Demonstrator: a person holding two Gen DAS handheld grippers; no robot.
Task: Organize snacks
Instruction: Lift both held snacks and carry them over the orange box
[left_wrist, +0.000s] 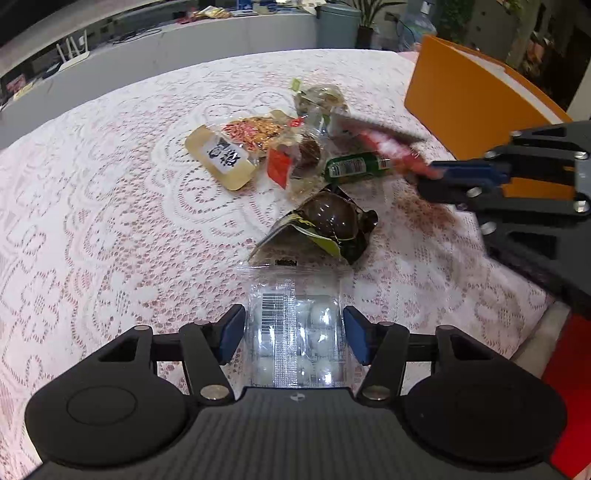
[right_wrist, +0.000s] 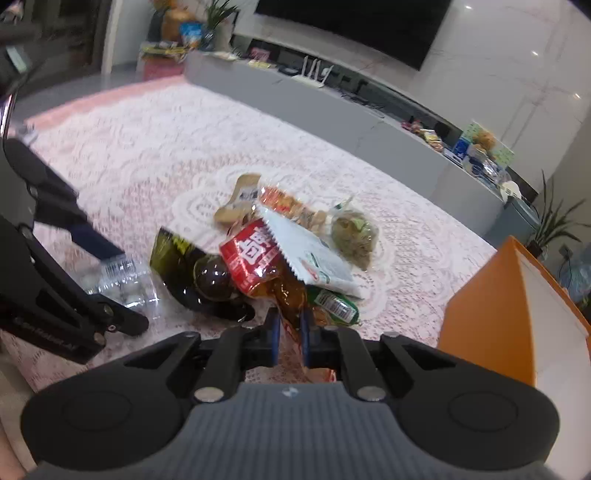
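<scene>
So the right tool (right_wrist: 290, 334) has its blue pads pinched tight on the clear amber end of a red snack packet (right_wrist: 253, 260), which is lifted a bit above the heap. The left tool (left_wrist: 293, 334) sits partly wide, pads either side of a clear pack of white candies (left_wrist: 295, 332); can't tell if they're actually touching it, there looks to be a sliver of gap on both sides. Just past that pack lies a dark pouch with a brown egg-shaped thing (left_wrist: 325, 221) in it. Further out the rest of the pile: a green packet (left_wrist: 354, 166), a beige pouch (left_wrist: 221, 157), a white sachet (right_wrist: 314, 258), a clear bag of greenish stuff (right_wrist: 354, 232). All on the lace-covered surface (left_wrist: 110, 221). An orange box (right_wrist: 491, 314) stands off to the right, and its inside isn't visible.
</scene>
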